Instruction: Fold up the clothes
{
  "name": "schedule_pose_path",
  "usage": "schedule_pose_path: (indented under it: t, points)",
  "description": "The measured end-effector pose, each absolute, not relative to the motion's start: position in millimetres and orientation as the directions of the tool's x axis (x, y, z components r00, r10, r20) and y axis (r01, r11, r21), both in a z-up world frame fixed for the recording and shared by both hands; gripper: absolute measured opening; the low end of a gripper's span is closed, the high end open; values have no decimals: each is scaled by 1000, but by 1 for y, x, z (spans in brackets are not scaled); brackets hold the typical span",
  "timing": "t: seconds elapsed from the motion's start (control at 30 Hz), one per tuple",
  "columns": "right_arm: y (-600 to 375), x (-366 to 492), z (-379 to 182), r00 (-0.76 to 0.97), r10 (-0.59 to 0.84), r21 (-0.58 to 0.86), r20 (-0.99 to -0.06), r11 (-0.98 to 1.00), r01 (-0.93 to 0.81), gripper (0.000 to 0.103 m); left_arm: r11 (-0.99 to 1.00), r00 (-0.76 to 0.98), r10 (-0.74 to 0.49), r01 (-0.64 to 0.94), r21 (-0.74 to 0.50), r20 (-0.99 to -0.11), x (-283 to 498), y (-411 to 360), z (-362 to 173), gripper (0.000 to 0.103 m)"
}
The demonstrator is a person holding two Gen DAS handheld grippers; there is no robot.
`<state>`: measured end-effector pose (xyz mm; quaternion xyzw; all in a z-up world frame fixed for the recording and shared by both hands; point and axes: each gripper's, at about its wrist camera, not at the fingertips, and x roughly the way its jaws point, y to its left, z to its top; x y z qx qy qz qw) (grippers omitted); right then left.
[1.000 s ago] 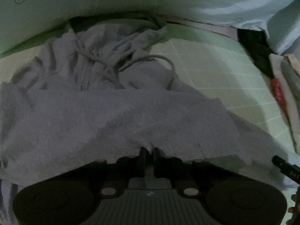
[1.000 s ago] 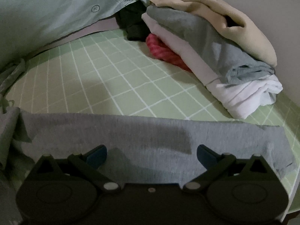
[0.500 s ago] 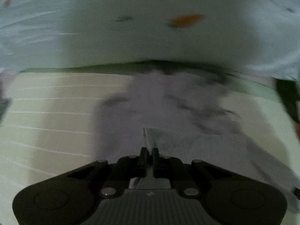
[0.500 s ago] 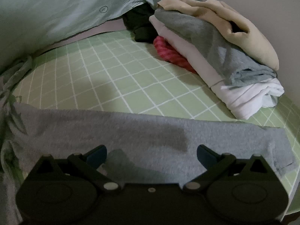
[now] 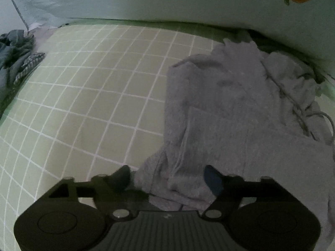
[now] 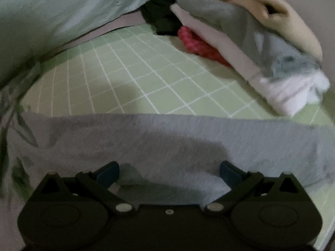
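A grey hoodie (image 5: 240,113) lies folded over on the green checked sheet (image 5: 94,96), its drawstring at the right. My left gripper (image 5: 167,177) hovers over the hoodie's near left corner with its jaws opening wide; a bunched fold of grey cloth sits between the fingers, and the pads do not press on it. In the right wrist view the hoodie's straight edge (image 6: 167,138) runs across the sheet (image 6: 146,79). My right gripper (image 6: 168,172) stands open just above that cloth, holding nothing.
A stack of folded clothes (image 6: 251,41) in beige, grey, white and red sits at the right. A dark garment (image 6: 163,18) lies behind it. Pale bedding (image 5: 167,0) with a carrot print rises at the back. Crumpled grey and checked clothes (image 5: 16,52) lie at the far left.
The left gripper, shut on the hoodie's edge a second ago, carried it sideways across the hoodie and has now let go with its jaws wide. The right gripper stayed open and in place.
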<state>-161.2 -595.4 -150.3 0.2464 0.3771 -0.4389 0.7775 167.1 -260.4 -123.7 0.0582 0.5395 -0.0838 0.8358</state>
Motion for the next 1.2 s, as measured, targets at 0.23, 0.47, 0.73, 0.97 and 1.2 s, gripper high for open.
schedule_pose_path:
  t: [0.23, 0.47, 0.73, 0.97, 1.2]
  points:
    - [-602, -169, -147, 371, -474, 61, -799, 550, 833, 103, 983, 421, -114, 182, -40, -900, 149, -258, -110, 92]
    - [-630, -228, -139, 367, -528, 74, -766, 494, 866, 103, 984, 466, -133, 169, -60, -875, 123, -255, -92, 96]
    - [-676, -296, -144, 288, -559, 2, -777, 456, 890, 103, 983, 489, -105, 185, -15, -866, 106, -259, -77, 97]
    - [-704, -325, -152, 268, -560, -22, -784, 457, 889, 103, 976, 501, -84, 215, 30, -862, 96, -269, -69, 97]
    - [-719, -346, -156, 288, -559, 1, -777, 457, 889, 103, 969, 498, -69, 238, 59, -864, 91, -280, -66, 97]
